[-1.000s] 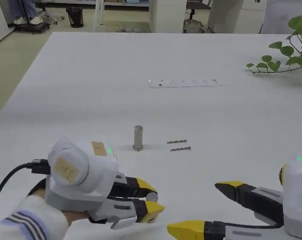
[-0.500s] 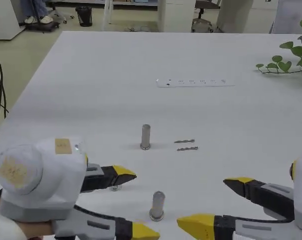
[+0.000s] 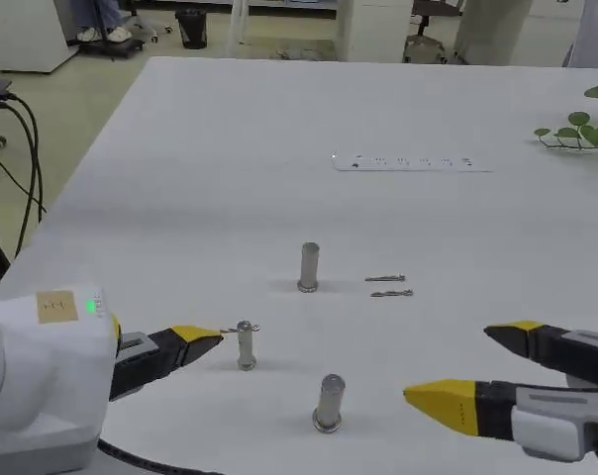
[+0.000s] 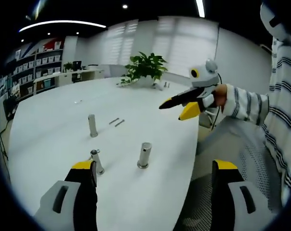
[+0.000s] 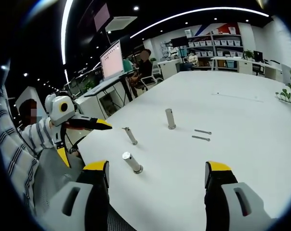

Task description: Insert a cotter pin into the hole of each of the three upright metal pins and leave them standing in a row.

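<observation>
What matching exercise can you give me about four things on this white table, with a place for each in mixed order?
1. long white power strip
2. green leafy plant
3. two thin loose metal cotter pins
4. silver metal pin bearing a cotter pin

A. standing by a yellow jaw of the left gripper
B. lying flat beside the farthest upright pin
C. far right on the table
D. lying beyond the farthest pin

Pairs: 1-D, 2-C, 3-B, 4-A.

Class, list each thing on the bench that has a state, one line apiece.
Left metal pin: upright, cotter pin through its hole.
Near metal pin: upright, no pin in it.
Far metal pin: upright, no pin in it.
Two loose cotter pins: lying flat beside it.
Left hand-held gripper: open, holding nothing.
Right hand-held gripper: open, holding nothing.
</observation>
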The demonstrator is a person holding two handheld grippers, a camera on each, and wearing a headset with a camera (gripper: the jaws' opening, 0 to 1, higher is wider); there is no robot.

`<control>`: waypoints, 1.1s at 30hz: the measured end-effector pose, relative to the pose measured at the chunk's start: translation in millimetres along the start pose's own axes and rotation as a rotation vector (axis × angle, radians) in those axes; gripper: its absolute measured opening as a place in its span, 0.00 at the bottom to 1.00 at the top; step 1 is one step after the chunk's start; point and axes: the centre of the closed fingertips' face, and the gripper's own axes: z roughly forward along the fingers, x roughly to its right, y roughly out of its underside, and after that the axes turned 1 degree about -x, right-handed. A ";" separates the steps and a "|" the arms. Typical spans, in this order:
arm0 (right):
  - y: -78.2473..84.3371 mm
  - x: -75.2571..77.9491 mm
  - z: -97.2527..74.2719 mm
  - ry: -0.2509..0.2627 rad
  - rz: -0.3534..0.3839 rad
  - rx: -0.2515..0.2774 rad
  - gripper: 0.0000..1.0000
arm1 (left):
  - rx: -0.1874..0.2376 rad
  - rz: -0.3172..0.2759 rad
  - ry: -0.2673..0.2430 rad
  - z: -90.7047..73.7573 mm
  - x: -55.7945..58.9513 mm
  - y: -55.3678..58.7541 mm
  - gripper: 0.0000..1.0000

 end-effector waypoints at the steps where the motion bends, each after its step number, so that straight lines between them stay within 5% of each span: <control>1: -2.8 5.4 -0.7 0.005 -0.013 -0.013 0.80 | -0.002 0.002 -0.010 -1.7 0.1 1.6 0.99; 10: -27.8 41.3 6.7 0.027 -0.200 -0.095 0.62 | 0.019 -0.052 -0.084 -15.1 -7.2 8.1 0.99; 18: -55.9 55.7 31.6 -0.026 -0.360 -0.139 0.45 | 0.021 -0.081 -0.147 -29.4 -13.6 12.3 0.99; 25: -49.9 60.5 55.2 -0.079 -0.503 -0.252 0.35 | 0.035 -0.100 -0.171 -31.3 -14.2 12.6 0.99; 29: -45.6 70.8 63.6 -0.048 -0.624 -0.343 0.22 | 0.070 -0.126 -0.165 -31.0 -10.4 6.8 0.98; 33: -41.1 77.8 75.8 -0.041 -0.663 -0.396 0.22 | 0.104 -0.120 -0.182 -34.1 -8.4 -6.2 0.96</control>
